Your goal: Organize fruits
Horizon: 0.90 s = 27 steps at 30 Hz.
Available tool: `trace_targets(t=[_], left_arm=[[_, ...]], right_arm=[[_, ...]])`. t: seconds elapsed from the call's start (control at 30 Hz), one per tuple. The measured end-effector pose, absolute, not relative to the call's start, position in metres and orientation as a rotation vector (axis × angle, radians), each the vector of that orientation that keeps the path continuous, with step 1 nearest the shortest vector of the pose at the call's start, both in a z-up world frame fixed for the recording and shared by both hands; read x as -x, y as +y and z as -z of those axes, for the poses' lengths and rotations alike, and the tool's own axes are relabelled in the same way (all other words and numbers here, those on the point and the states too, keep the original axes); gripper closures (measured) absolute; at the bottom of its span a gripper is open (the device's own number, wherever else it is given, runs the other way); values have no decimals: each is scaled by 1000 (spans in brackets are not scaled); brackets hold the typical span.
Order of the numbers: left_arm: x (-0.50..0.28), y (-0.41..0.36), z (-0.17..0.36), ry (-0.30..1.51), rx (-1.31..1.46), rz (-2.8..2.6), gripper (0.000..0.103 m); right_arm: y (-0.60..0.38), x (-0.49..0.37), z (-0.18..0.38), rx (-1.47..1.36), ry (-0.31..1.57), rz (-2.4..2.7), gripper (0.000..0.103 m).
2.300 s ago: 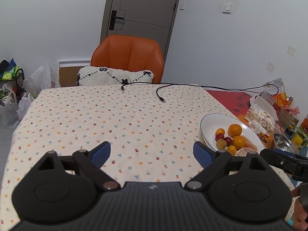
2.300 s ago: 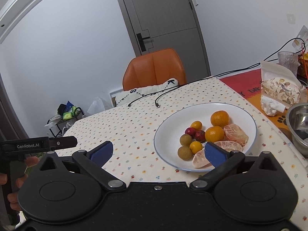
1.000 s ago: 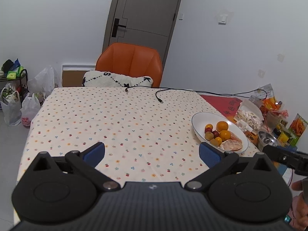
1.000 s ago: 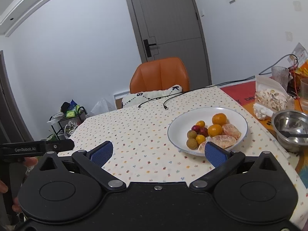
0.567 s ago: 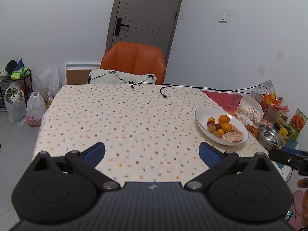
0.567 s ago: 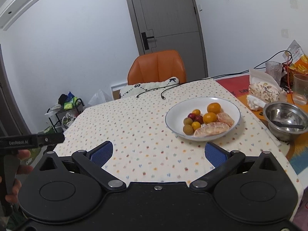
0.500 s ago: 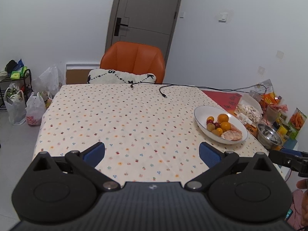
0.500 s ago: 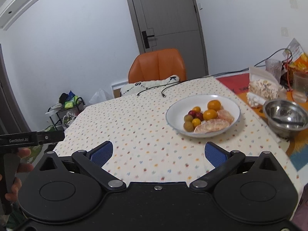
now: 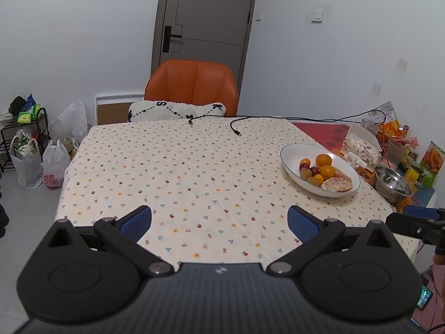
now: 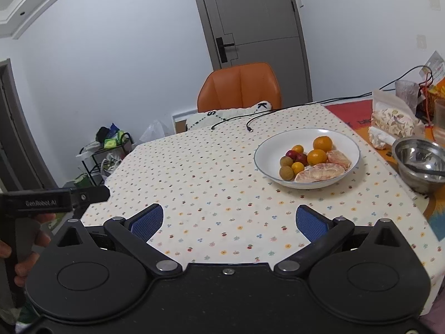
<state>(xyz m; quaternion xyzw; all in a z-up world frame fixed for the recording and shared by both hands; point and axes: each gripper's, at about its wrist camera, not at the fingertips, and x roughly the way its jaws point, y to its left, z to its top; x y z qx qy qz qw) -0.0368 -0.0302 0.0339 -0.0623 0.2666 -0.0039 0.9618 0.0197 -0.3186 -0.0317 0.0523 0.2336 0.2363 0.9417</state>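
A: What can't you make out?
B: The small dark red fruits [image 10: 296, 156] sit half behind others. The steel bowl [image 10: 422, 162] is cut off at the right edge.
A: Anything else?
B: The hand [image 10: 16, 253] is cropped at the left.

Glossy white plate [image 10: 342, 136]; shiny metal bowl [image 10: 403, 150]; printed cloth tablecloth [image 10: 211, 178].

Ahead of me an orange chair [image 9: 192, 86] stands at the far edge of the table [image 9: 167, 167], a white cushion with black stitching [image 9: 175, 110] on its seat. Behind it is a grey door [image 9: 205, 19]. Two black cables [image 9: 236, 123] trail onto the flowered cloth. To my right sit a steel bowl [image 10: 420, 161], a bag of snacks [image 10: 393, 118] and a clear glass [image 10: 407, 90]. Plastic bags [image 9: 41, 161] slump on the floor beside a small black rack [image 9: 16, 128].
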Motion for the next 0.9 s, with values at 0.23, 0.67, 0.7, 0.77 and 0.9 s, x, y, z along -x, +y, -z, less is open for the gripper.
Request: trace_targets(t=[0.23,0.67,0.7,0.77,0.9], left_arm=[[37,-31,-35,539,123,6,0],[40,-31,-37,538,118,4,0],[40,-31,-37,538,117,4,0],[40,-31,-37,539,116,3,0],[40,-30,-36,542,115,2,0]], right_arm=[[-316,-19,32,-92,469,-479,0],[-316,-18,31,-83,461,-483,0],[-317,-18,31,-83,461,-482,0],[-316,-18,31,-83,461,-482,0],[-317,-18,31,-83,461,-484,0]])
